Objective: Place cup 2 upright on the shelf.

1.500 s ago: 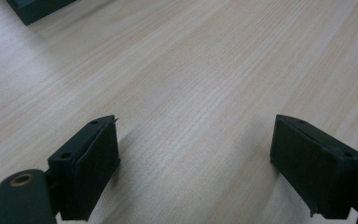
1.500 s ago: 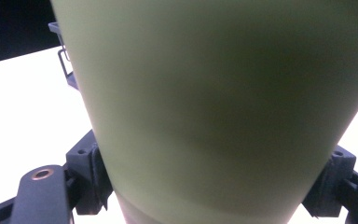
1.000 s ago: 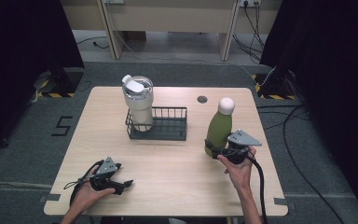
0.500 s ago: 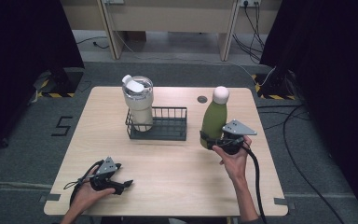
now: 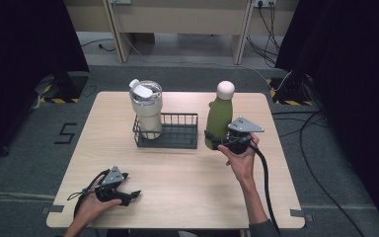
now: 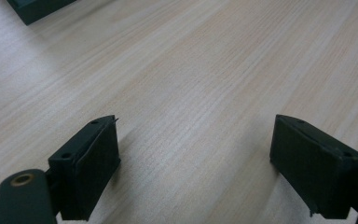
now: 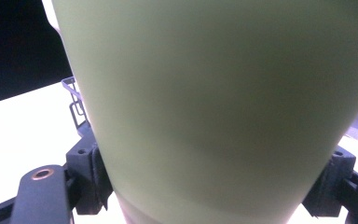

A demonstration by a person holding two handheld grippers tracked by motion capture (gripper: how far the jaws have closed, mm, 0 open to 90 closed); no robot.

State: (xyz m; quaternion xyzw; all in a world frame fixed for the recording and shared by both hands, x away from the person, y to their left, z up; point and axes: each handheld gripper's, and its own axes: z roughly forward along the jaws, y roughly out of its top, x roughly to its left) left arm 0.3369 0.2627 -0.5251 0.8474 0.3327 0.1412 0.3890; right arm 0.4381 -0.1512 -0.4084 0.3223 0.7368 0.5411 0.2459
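High view: the right tool (image 5: 216, 139) is clenched low on the green bottle (image 5: 219, 117), gripping it near its base. Compared with a second ago the bottle has come up and moved from the right part of the surface toward the wire basket (image 5: 170, 132), which now sits just to the left of the tool. I judge this to be the carry stage of putting the bottle into the basket beside the steel tumbler (image 5: 146, 111), which already stands in the basket's far-left end; the free space nearest the tool looks wide enough. The left tool (image 5: 128, 195) rests at the near-left of the wooden surface (image 5: 187, 173), where it was a second ago, jaws released and holding nothing. Around the surface lies grey carpet, with dark curtains at both sides, desk legs and cables behind, and a floor mark shaped like a five to the left.

Left gripper view: the two black jaws stand well apart over bare pale wood, nothing between them; a dark corner of the basket (image 6: 37, 8) lies far ahead of the tool.

Right gripper view: the bottle's green wall (image 7: 214, 107) sits right before the tool, both pads pressed on its sides; the basket's wire rim (image 7: 74, 105) shows just beyond the left jaw.
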